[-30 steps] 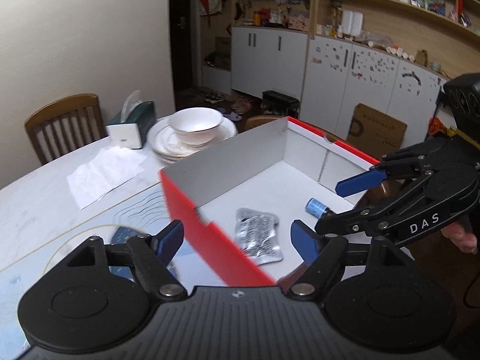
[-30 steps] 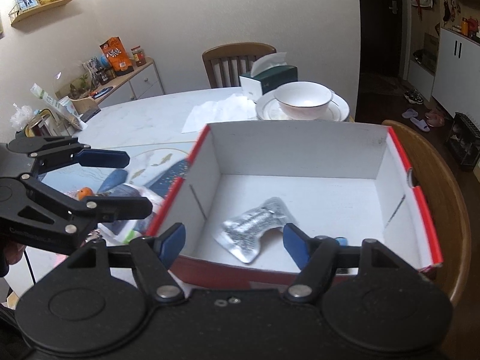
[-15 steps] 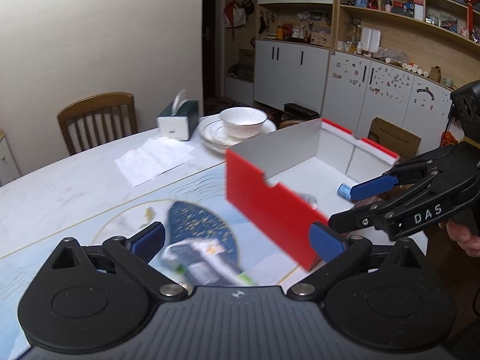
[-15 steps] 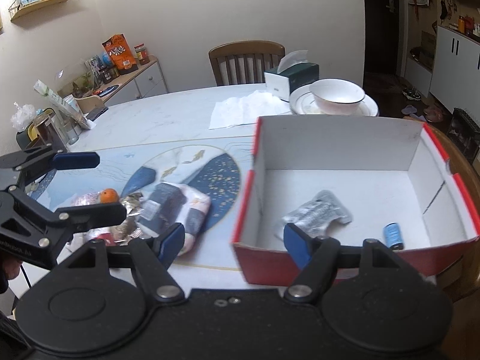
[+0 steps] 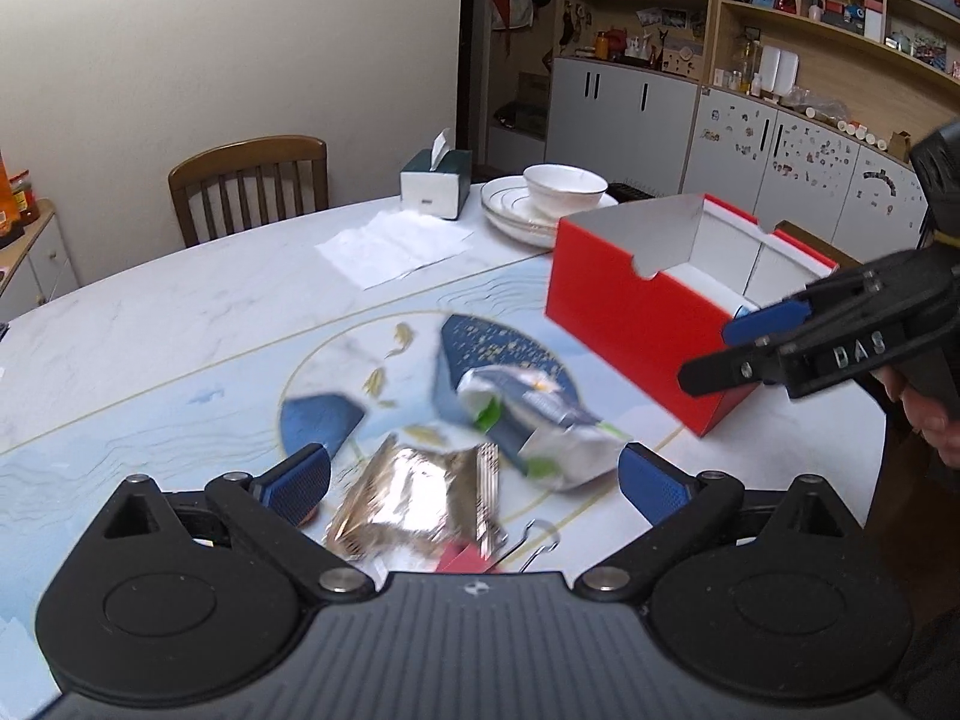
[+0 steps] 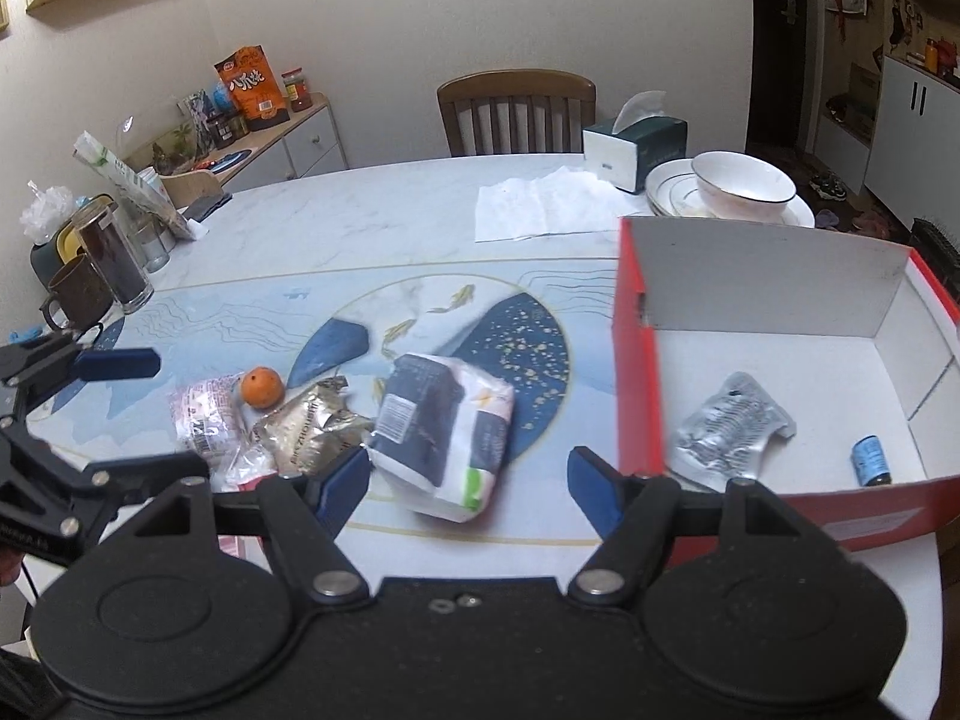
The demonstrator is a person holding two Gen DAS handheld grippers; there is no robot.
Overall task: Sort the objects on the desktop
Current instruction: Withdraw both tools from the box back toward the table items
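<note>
- Left gripper (image 5: 474, 483), bottom centre of the left wrist view: jaws spread to their widest, nothing between the pads. A crumpled gold foil wrapper (image 5: 414, 495) lies just ahead of them, with a wire clip (image 5: 537, 540) and a red scrap beside it. Risk: closing here could catch the wrapper and the clip together, or only the wrapper's thin edge, which may slip out.
- Right gripper (image 6: 468, 474), bottom centre of the right wrist view: jaws spread, empty. The white-and-navy soft pack (image 6: 444, 420) lies between and just beyond the pads, at an angle. Risk: the pack looks pliable; a pinch on one corner could let it sag and drop short of the box.
- Left of centre in the right wrist view: a small orange fruit (image 6: 261, 387) touches a clear plastic packet (image 6: 204, 420) and the foil wrapper. Risk: a nudge to the pile could set the fruit rolling across the bench (image 6: 360, 222).
- Both grippers converge on the same pile; collision is likely if both descend together.
- Right of frame: the red box (image 6: 636, 360) holds a silver blister pack (image 6: 735, 426) and a small blue cylinder (image 6: 867, 459). Its near corner appears to overhang the bench edge; a bump could tip it.
</note>
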